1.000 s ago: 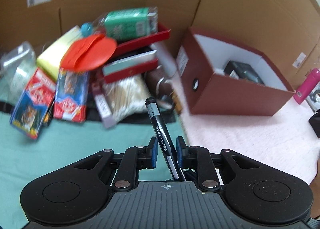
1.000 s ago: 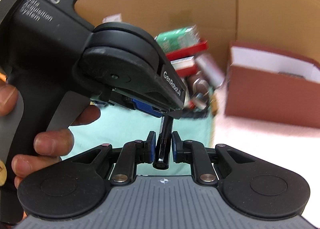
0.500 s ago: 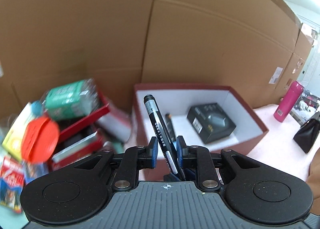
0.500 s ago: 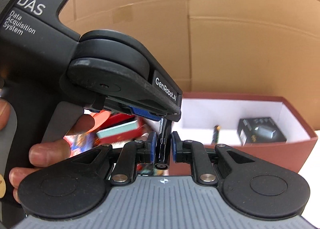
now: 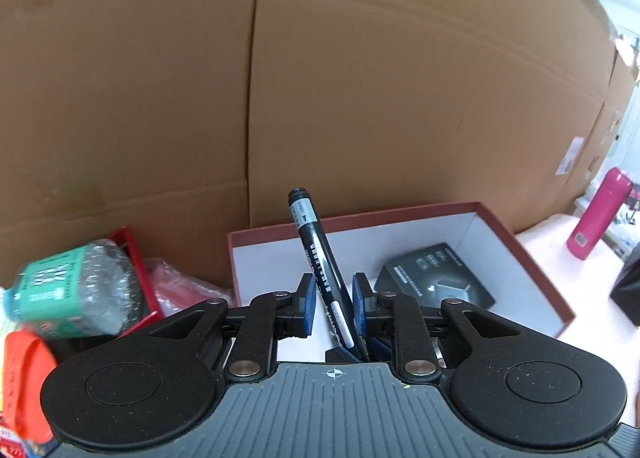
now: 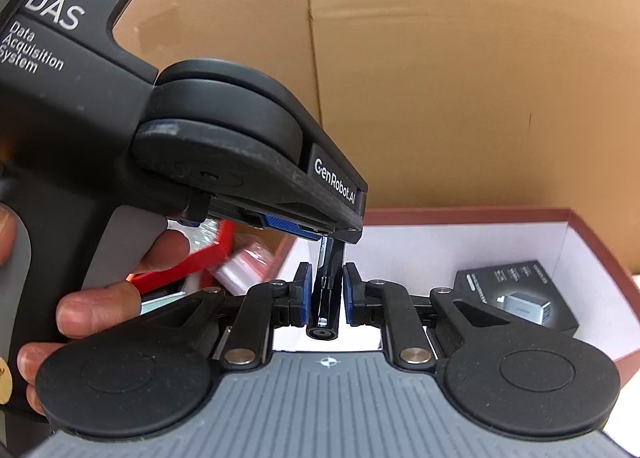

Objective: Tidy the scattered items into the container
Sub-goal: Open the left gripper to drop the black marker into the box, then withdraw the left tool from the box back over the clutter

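My left gripper (image 5: 334, 298) is shut on a black marker pen (image 5: 318, 258), which points up and away over the red-brown box (image 5: 532, 254) with white inner walls. My right gripper (image 6: 325, 294) is shut on the same marker (image 6: 326, 298) at its other end, just under the left gripper's fingers (image 6: 292, 224). A black small carton (image 5: 436, 282) lies inside the box; it also shows in the right wrist view (image 6: 516, 294). The box's far wall shows in the right wrist view (image 6: 460, 234).
Left of the box lies a pile: a green bubble-wrapped pack (image 5: 76, 290), a red tray (image 5: 136, 266), an orange lid (image 5: 24, 374). A cardboard wall (image 5: 360, 78) stands behind. A pink bottle (image 5: 598, 214) stands at the far right. A hand (image 6: 100, 298) holds the left gripper.
Both grippers have carried the marker from above the pile to the right and over the box. The box now sits directly ahead and closer. The grips have not changed.
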`<state>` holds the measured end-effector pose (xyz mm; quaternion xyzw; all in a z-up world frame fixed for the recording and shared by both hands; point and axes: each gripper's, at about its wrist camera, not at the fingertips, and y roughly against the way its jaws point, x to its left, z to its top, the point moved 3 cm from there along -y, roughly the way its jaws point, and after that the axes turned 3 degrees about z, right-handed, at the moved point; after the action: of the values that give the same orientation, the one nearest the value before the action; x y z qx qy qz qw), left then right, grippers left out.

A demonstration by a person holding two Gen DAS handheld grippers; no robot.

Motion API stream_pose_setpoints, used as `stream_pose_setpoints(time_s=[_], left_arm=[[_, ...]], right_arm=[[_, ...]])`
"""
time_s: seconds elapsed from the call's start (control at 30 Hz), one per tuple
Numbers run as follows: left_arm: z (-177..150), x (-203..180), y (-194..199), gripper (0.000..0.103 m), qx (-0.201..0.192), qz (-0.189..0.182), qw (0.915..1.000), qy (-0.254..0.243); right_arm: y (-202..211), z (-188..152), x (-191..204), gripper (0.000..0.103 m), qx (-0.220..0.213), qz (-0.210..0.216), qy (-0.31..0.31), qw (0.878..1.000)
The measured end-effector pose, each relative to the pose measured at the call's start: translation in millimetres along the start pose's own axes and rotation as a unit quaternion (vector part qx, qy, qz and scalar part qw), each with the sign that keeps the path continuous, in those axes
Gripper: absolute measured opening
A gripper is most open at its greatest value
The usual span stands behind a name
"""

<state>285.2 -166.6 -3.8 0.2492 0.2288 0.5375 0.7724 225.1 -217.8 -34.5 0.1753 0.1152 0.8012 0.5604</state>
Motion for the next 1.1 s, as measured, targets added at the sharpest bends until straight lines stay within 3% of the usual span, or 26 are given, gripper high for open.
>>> stream_pose_setpoints(time_s=[0.43, 0.53, 0.57, 0.63, 0.7, 0.77, 0.87, 0.97, 1.1], left_arm=[[-17.6, 3.9, -51.0, 0.020, 0.046, 0.006, 0.9988, -0.013], [-20.3, -3.6, -46.9, 0.038, 0.045, 0.002, 0.9989, -0.017], [-20.7, -4.4, -46.3, 0.039, 0.043, 0.000, 0.9989, -0.017], [-19.8, -7.9, -45.4, 0.050, 0.038, -0.003, 0.9992, -0.014], [-15.7, -5.7, -45.7, 0.075, 0.026, -0.007, 0.9996, -0.012], [-14.3, -5.6, -41.0, 0.085, 0.013, -0.013, 0.9998, -0.006], [-15.0, -5.8, -33.3, 0.095, -0.009, -0.009, 0.9999, 0.005], [-19.2, -9.1, -27.7, 0.097, -0.019, -0.009, 0.9998, 0.002], [-24.3, -16.6, -26.3, 0.097, -0.027, 0.001, 0.9996, -0.013]], right_arm=[[-36.9, -27.5, -18.7, 0.019, 0.052, 0.006, -0.023, 0.998], [-41.9, -25.2, -25.7, 0.019, 0.052, 0.007, -0.025, 0.998], [-42.6, -25.4, -26.5, 0.020, 0.052, 0.007, -0.026, 0.998], [-48.0, -24.0, -32.0, 0.022, 0.048, 0.003, -0.025, 0.999], [-47.1, -25.0, -34.0, 0.036, 0.045, -0.008, -0.020, 0.999], [-44.5, -25.8, -36.8, 0.060, 0.038, -0.021, -0.018, 0.999], [-38.2, -27.1, -41.5, 0.085, 0.021, -0.039, -0.017, 0.999], [-30.8, -29.4, -44.6, 0.096, 0.005, -0.051, -0.010, 0.999], [-25.6, -35.8, -39.3, 0.098, -0.002, -0.053, 0.003, 0.999]])
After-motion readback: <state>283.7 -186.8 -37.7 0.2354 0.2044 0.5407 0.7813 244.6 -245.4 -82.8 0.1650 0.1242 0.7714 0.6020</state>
